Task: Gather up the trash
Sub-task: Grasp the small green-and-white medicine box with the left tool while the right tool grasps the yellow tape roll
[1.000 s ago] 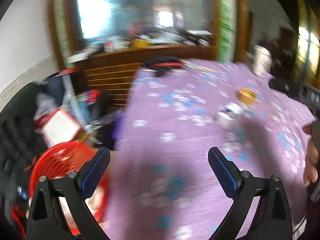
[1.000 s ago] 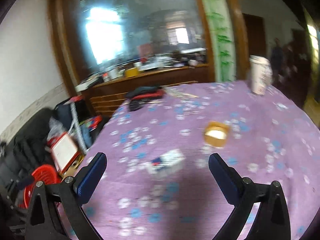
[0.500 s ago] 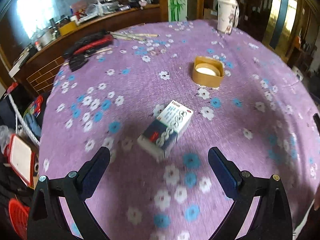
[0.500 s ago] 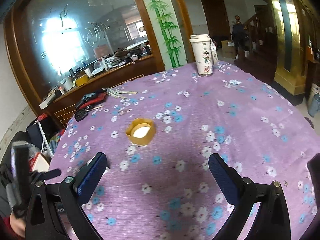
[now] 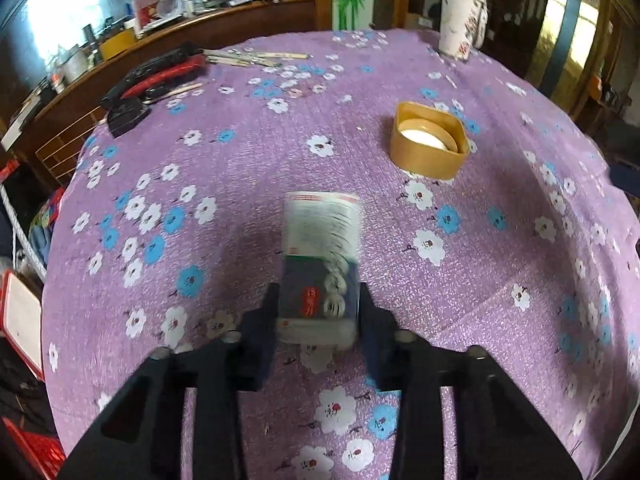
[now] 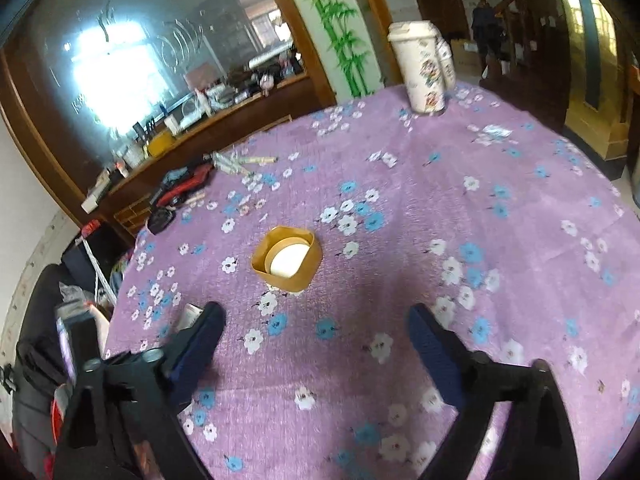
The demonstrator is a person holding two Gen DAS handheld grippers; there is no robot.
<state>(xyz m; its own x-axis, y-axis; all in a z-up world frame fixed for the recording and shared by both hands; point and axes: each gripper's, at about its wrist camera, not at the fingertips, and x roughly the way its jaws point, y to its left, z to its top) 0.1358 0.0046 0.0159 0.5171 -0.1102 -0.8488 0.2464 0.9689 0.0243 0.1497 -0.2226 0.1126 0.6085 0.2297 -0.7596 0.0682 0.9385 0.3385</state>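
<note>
Now the left gripper (image 5: 318, 312) pinches the small box (image 5: 320, 256) on the purple tablecloth (image 5: 240, 200); the right gripper (image 6: 316, 336) is spread wide.

Box (image 5: 320, 256) on table (image 5: 520, 260), between left tongs (image 5: 318, 308); tub (image 5: 430, 146) behind-right; cup (image 5: 460, 24) at far edge.

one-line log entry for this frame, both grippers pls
phase: grasp | left gripper: shut on small box, on purple tablecloth | right gripper: open, empty, facing gold lid | tall cup: untouched
</note>
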